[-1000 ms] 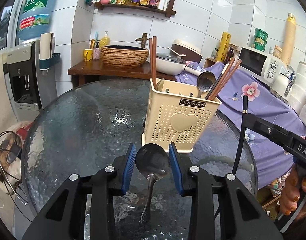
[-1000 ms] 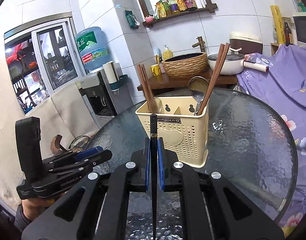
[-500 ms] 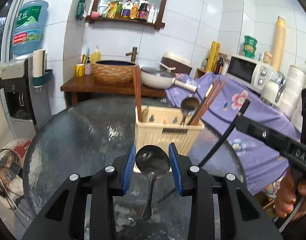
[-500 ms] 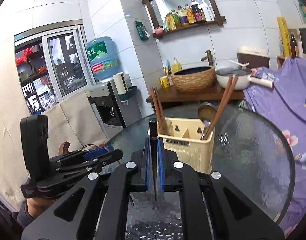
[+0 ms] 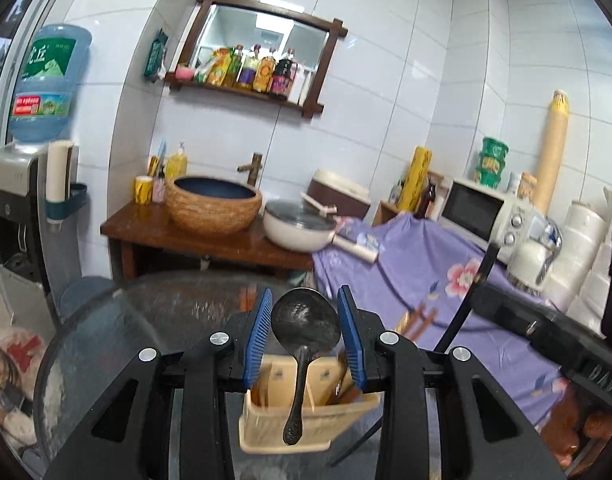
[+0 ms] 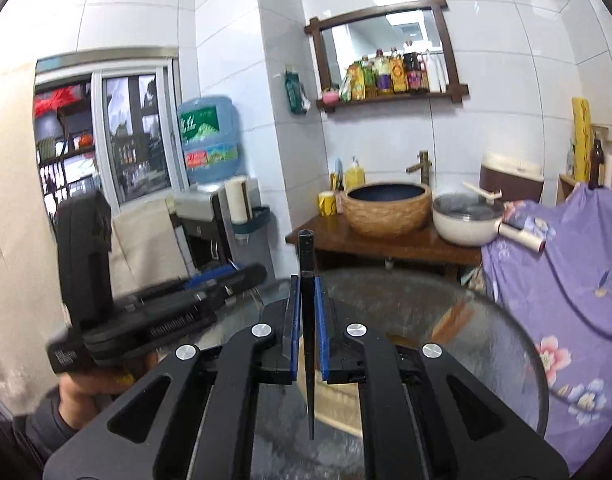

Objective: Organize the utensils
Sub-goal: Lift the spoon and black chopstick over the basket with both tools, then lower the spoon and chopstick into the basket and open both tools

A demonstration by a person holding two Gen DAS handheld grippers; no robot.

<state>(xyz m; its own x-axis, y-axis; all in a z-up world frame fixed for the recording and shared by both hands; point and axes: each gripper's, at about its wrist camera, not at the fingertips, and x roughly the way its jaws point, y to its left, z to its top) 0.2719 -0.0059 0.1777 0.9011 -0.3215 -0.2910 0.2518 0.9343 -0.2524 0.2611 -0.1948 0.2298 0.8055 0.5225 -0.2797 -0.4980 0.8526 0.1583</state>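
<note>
My left gripper (image 5: pixel 305 300) is shut on the bowl of a dark metal spoon (image 5: pixel 306 326), whose handle hangs down over the cream utensil holder (image 5: pixel 306 430). The holder stands on the round glass table (image 5: pixel 118 340) and holds brown chopsticks (image 5: pixel 416 322). My right gripper (image 6: pixel 306 284) is shut on a black chopstick (image 6: pixel 307 320) that stands upright between its blue pads, above the table (image 6: pixel 486 340). In the left wrist view the right gripper (image 5: pixel 546 332) sits at the right with that chopstick (image 5: pixel 468 304). The left gripper (image 6: pixel 154 312) shows at the left of the right wrist view.
Behind the table a wooden side table (image 5: pixel 210 244) carries a woven basin (image 5: pixel 214 208) and a white pan (image 5: pixel 302 228). A purple flowered cloth (image 5: pixel 418 264) covers the right side, with a microwave (image 5: pixel 482 208). A water dispenser (image 5: pixel 18 200) stands at left.
Both grippers have risen with their utensils held. The utensil holder has dropped low in both views and now lies beneath the fingers; more wall shows.
</note>
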